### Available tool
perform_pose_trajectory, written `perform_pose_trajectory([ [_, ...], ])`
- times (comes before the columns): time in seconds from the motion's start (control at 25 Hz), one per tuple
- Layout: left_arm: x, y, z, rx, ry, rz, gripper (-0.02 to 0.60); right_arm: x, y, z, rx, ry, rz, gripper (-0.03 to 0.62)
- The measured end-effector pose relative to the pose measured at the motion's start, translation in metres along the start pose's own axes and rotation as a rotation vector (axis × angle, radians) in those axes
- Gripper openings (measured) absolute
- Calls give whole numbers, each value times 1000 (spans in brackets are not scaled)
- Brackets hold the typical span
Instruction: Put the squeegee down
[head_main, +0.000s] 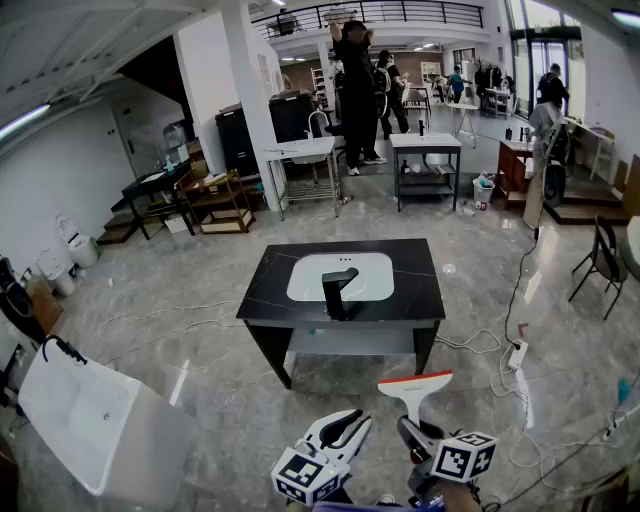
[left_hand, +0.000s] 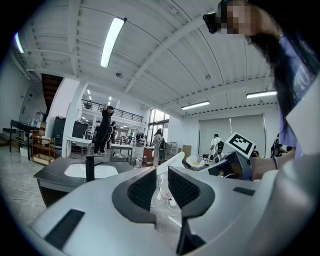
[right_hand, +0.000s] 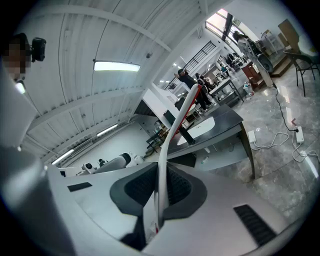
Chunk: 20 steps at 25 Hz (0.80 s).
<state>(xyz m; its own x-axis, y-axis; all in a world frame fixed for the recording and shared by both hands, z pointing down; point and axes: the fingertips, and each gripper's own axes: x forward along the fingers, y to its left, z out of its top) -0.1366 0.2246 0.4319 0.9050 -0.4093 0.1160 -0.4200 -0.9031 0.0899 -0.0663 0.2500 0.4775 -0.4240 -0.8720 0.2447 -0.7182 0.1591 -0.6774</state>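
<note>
Head view: right gripper (head_main: 413, 432) clamps the white squeegee (head_main: 415, 385) by its handle; left gripper (head_main: 340, 430), at its nine o'clock, slightly parted, empty; sink table (head_main: 265, 295) at twelve.

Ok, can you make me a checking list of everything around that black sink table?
Surface: black counter with a white basin and a black tap.
Job's things: white squeegee, red-edged blade, held in the air, not yet down.
Clutter: nothing seen on the counter.
Grippers: right hand-held gripper shut on the squeegee handle; left hand-held gripper slightly open, empty.
Cables: white power strip and leads on the floor, right of the counter.
Surroundings: white tub at left, people far behind.
</note>
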Motion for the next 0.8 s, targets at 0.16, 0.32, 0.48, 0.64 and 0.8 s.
perform_pose_trajectory([
  [0.16,-6,-7,0,-8,0,0,83,-6,4,-4,-2,6,-4,43],
  [0.32,-6,-11,-2,-8,4,-10,83,-7,3,-2,-7,2,-13,43],
  [0.48,-8,-20,-2,-7,3,-13,83,-11,3,-4,-15,6,-11,43],
  [0.64,-14,-23,-5,-12,11,-4,83,-14,5,-8,-11,5,-1,43],
  [0.8,-19,-21,-2,-11,11,11,83,-14,6,-13,2,20,6,43],
])
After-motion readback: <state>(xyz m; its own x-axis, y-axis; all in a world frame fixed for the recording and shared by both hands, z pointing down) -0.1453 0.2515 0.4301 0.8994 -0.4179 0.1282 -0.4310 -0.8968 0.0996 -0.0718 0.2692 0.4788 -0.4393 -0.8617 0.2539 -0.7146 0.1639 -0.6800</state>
